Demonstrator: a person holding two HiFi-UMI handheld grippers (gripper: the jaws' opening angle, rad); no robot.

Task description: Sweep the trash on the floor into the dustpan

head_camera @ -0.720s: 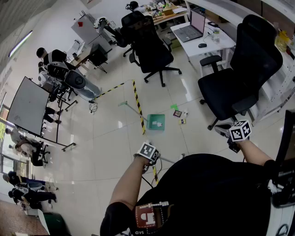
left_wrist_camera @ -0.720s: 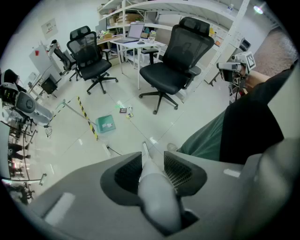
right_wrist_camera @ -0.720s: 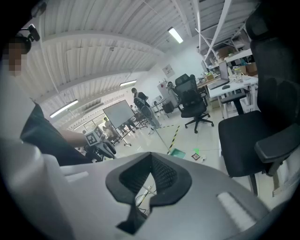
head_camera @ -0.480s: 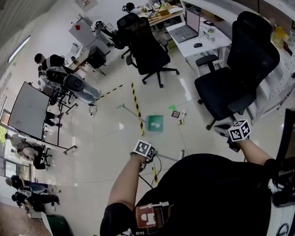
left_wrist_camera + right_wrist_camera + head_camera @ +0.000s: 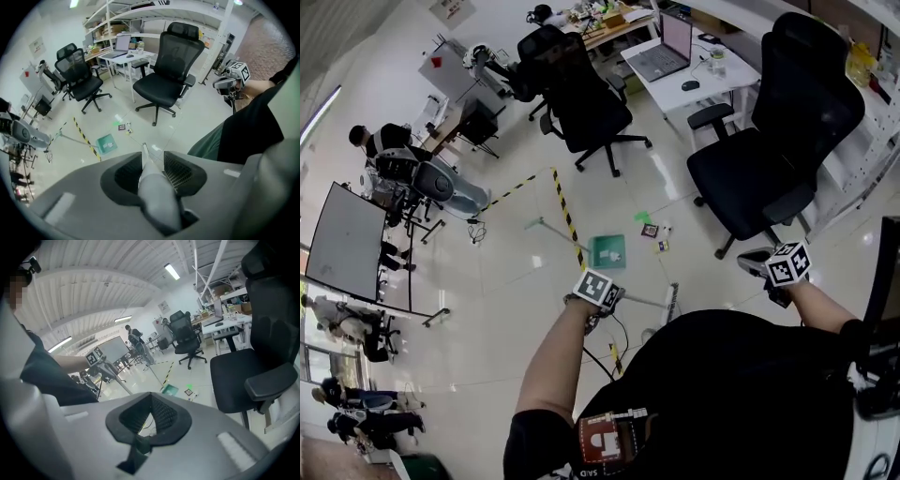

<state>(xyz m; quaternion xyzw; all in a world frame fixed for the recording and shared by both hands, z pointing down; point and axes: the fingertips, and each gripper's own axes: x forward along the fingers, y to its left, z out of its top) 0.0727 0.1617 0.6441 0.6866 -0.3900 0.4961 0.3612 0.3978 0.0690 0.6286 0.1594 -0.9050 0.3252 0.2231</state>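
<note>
In the head view, the person's left arm stretches forward and down with the forearm bare. The left gripper (image 5: 601, 296) points steeply at the floor (image 5: 516, 281). It grips the handle of a broom (image 5: 643, 302), which slants away to the right, with its head resting on the tiles. Beyond the gripper lies the green dustpan (image 5: 607, 250), flat on the floor, and its long handle runs up to the left beside a strip of yellow-and-black tape (image 5: 564, 208). The trash (image 5: 650, 230), a few small scraps, lies just right of the dustpan and apart from it, near the foot of a black office chair (image 5: 759, 173). The right arm is bent at the person's side and carries the right gripper (image 5: 782, 279) low beside that chair.

In the left gripper view, the pale broom handle runs up between the two jaws, which close on it, towards the floor. The dustpan and trash sit well ahead on the tiles, to the left.

In the right gripper view, the jaws meet at their tips with nothing between them. The gripper tilts gently downward, with the dustpan and scraps far ahead and the chair close on the right.
</note>
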